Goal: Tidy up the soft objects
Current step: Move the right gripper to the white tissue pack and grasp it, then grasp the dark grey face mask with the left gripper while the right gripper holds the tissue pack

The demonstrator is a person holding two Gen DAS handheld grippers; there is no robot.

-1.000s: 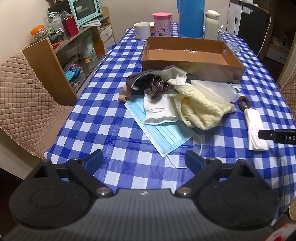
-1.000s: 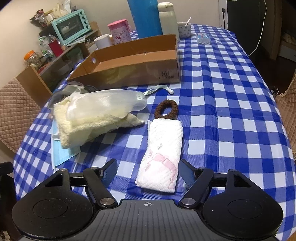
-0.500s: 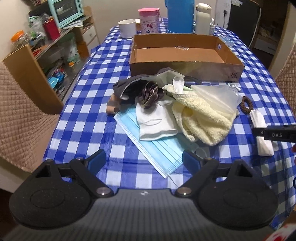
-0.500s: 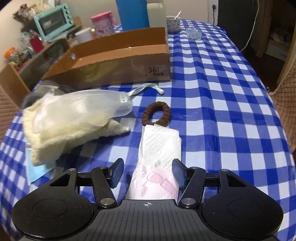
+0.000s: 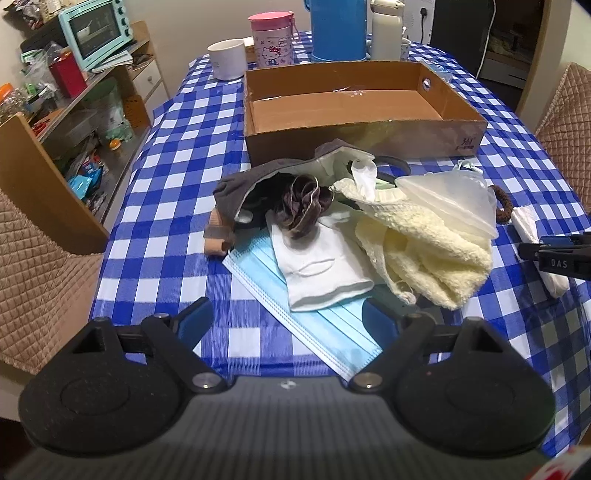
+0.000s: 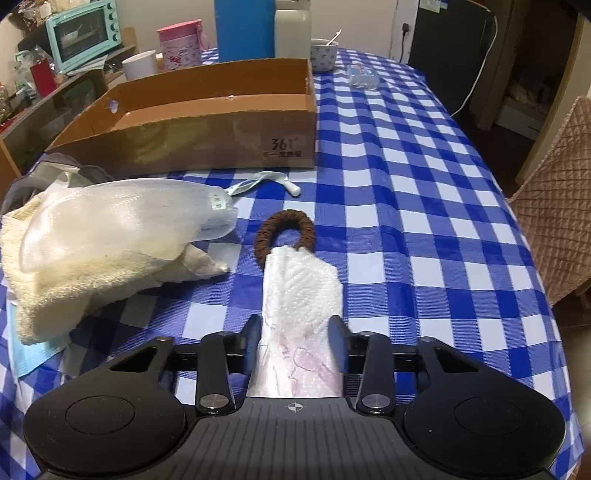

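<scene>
A folded white paper napkin [image 6: 299, 288] with a pink print lies on the checked cloth, its far end over a brown hair tie [image 6: 284, 221]. My right gripper [image 6: 295, 325] is closing, and its pads squeeze the napkin's near end. Left of it lie a cream towel [image 6: 74, 273] and a translucent mesh bag [image 6: 122, 214]. My left gripper [image 5: 284, 317] is wide and narrowing slightly over the corner of a blue face mask [image 5: 332, 332], not pressing it. Beyond sit a white mask [image 5: 321, 273], a brown scrunchie [image 5: 303, 206] and a grey cloth [image 5: 258, 181].
An open cardboard box [image 5: 362, 136] stands behind the pile. A white mug [image 5: 227, 59], a pink cup [image 5: 273, 38], a blue jug [image 5: 338, 29] and a white flask [image 5: 386, 29] line the far end. A wooden shelf [image 5: 33, 173] and quilted chairs [image 6: 554, 206] flank the table.
My right gripper moved in over the napkin and its fingers closed in until they squeeze it. My left gripper moved forward toward the pile, so the blue mask now lies between its fingers.
</scene>
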